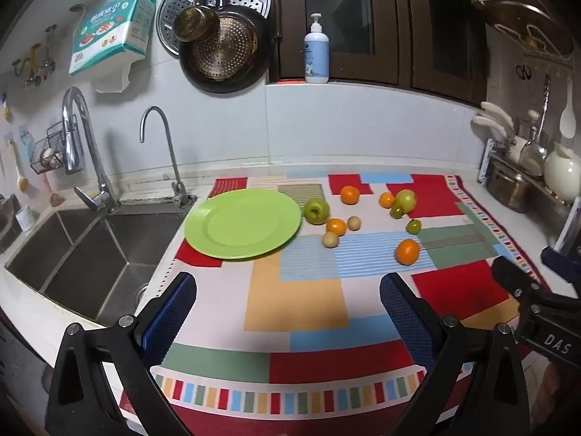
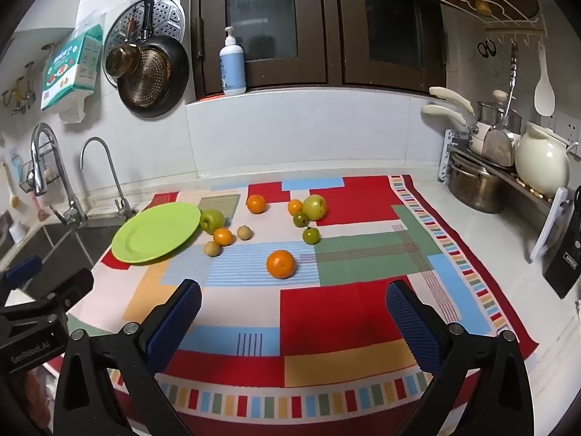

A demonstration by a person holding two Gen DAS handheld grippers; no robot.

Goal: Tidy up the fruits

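Note:
A green plate (image 1: 242,223) (image 2: 156,233) with nothing on it lies at the left of a patchwork cloth (image 1: 297,301) (image 2: 326,312). Loose fruit lies to its right: a green apple (image 1: 316,210) (image 2: 212,220), several oranges, the nearest one (image 1: 407,251) (image 2: 280,263), two small tan fruits (image 1: 330,239) (image 2: 212,248), a yellow-green apple (image 1: 405,200) (image 2: 315,207) and two small green tomatoes (image 1: 413,226) (image 2: 311,235). My left gripper (image 1: 288,287) hangs open above the cloth's near part, nothing between its fingers. My right gripper (image 2: 293,292) is likewise open, short of the nearest orange.
A steel sink (image 1: 83,250) with two faucets (image 1: 165,152) lies left of the plate. A dish rack with pots and a white jug (image 2: 541,165) stands at the right. A soap bottle (image 1: 316,51) sits on the window sill; pans (image 1: 221,51) hang on the wall.

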